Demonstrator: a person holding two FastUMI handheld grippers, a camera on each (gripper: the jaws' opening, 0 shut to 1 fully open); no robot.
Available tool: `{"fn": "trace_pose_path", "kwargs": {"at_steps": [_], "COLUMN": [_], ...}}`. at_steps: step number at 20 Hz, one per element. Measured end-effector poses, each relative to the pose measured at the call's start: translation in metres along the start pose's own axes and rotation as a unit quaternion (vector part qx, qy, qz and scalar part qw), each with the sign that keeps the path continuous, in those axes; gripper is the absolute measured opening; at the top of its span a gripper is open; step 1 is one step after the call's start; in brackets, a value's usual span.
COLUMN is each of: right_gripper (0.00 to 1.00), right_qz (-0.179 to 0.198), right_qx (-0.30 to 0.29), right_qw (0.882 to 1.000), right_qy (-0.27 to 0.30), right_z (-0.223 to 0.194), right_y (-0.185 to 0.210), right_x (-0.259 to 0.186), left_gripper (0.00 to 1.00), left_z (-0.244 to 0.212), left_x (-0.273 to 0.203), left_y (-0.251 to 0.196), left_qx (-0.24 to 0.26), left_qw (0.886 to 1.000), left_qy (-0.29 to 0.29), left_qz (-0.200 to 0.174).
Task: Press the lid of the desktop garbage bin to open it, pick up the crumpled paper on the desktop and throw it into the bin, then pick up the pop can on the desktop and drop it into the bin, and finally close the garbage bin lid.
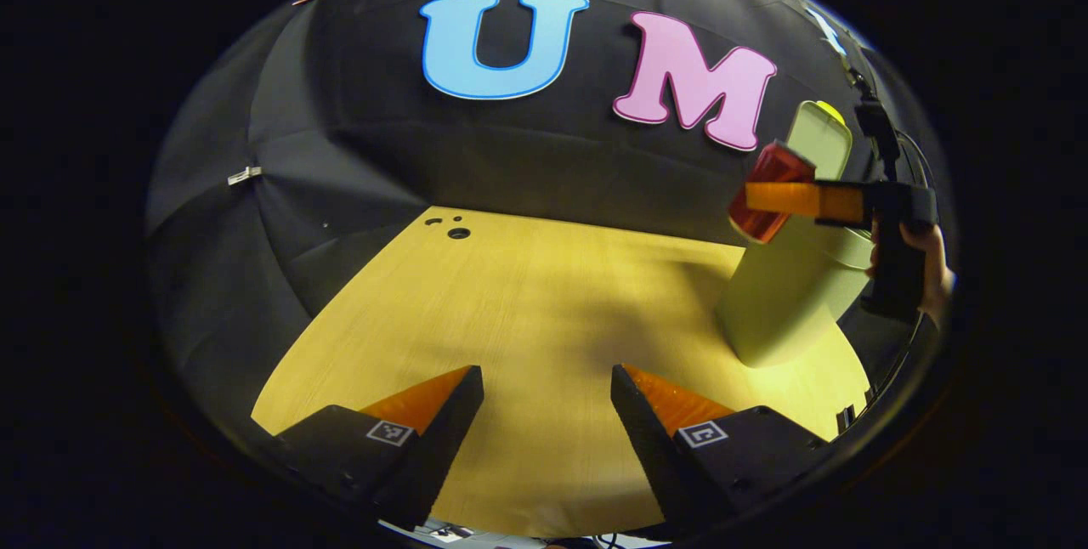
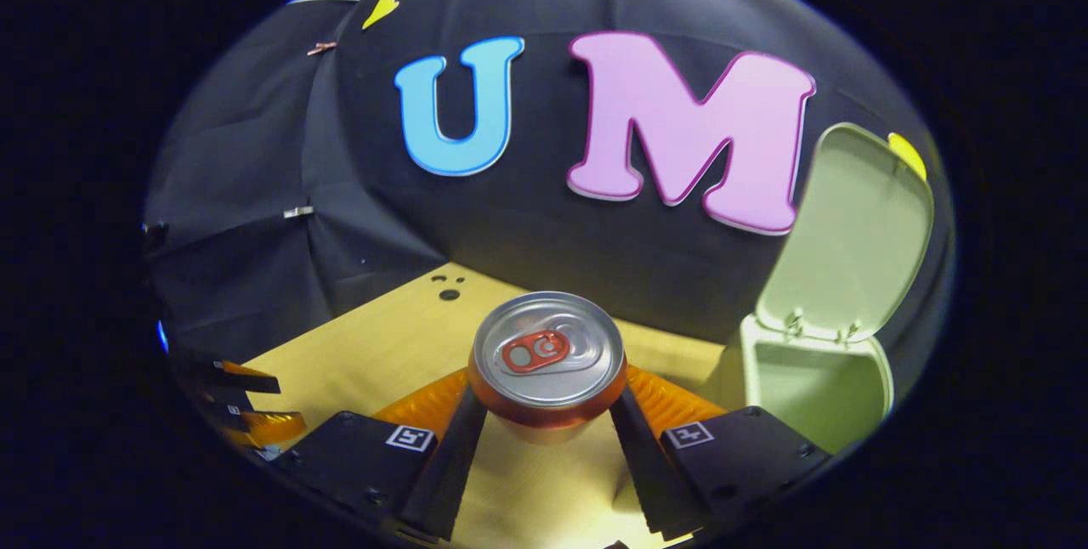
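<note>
Right gripper (image 2: 544, 421) clamped on the pop can (image 2: 546, 358), both fingers pressed against its sides just under the top rim, can upright and lifted off the table (image 2: 382, 353). In the left gripper view, seen at 3 o'clock with the can (image 1: 765, 192) tilted and held high, just beside the bin's upper edge. Garbage bin (image 2: 816, 379) at 3 to 4 o'clock of the can in the right gripper view, lid (image 2: 850, 226) swung up and open, mouth clear. Left gripper (image 1: 546, 413) spread apart, nothing between its fingers, hovering low over bare wood.

Can judged light and probably empty, with thin walls likely to dent under hard squeezing and a smooth, slippery skin. Best held across the middle of the body, opposite sides, moderate pressure. Crumpled paper not made out on the desktop, presumably binned already.
</note>
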State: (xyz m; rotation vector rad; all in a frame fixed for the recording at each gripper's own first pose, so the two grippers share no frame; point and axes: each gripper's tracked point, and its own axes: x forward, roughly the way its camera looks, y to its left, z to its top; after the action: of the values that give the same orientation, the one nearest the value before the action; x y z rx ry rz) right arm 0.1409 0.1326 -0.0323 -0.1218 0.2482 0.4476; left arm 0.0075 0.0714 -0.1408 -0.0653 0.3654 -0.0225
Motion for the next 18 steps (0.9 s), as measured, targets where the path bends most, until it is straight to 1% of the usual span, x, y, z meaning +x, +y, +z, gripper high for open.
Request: {"fn": "trace_pose_path", "kwargs": {"at_steps": [3,5,8,11,14,16,18], "right_gripper": [0.82,0.82,0.82,0.82,0.82,0.83,0.82], "right_qz": [-0.023,-0.051,-0.094,-0.126,-0.155,-0.168,-0.173], "right_qx": [0.015,0.015,0.015,0.02,0.031,0.034,0.037], "right_qw": [0.999,0.998,0.994,0.991,0.987,0.985,0.984], "right_qy": [-0.026,-0.032,-0.046,-0.042,-0.041,-0.037,-0.031], "right_z": [0.025,0.031,0.038,0.032,0.023,0.014,0.005], "right_y": [-0.027,-0.052,-0.094,-0.129,-0.162,-0.177,-0.19], "right_x": [-0.019,-0.03,-0.05,-0.066,-0.082,-0.091,-0.092], "left_gripper": [0.99,0.97,0.97,0.97,0.97,0.96,0.97], "left_z": [0.001,-0.003,-0.005,-0.014,-0.016,-0.016,-0.016], "left_x": [0.005,0.007,0.008,0.013,0.017,0.019,0.019], "left_y": [-0.007,-0.013,-0.013,-0.012,-0.015,-0.021,-0.025], "left_qx": [0.004,0.004,0.019,0.018,-0.006,-0.021,-0.026], "left_qw": [1.0,1.0,0.999,1.0,1.0,1.0,0.999], "left_qy": [-0.003,0.002,-0.002,0.008,0.015,0.017,0.018], "left_qz": [-0.017,-0.03,-0.029,-0.023,-0.016,-0.013,-0.008]}}
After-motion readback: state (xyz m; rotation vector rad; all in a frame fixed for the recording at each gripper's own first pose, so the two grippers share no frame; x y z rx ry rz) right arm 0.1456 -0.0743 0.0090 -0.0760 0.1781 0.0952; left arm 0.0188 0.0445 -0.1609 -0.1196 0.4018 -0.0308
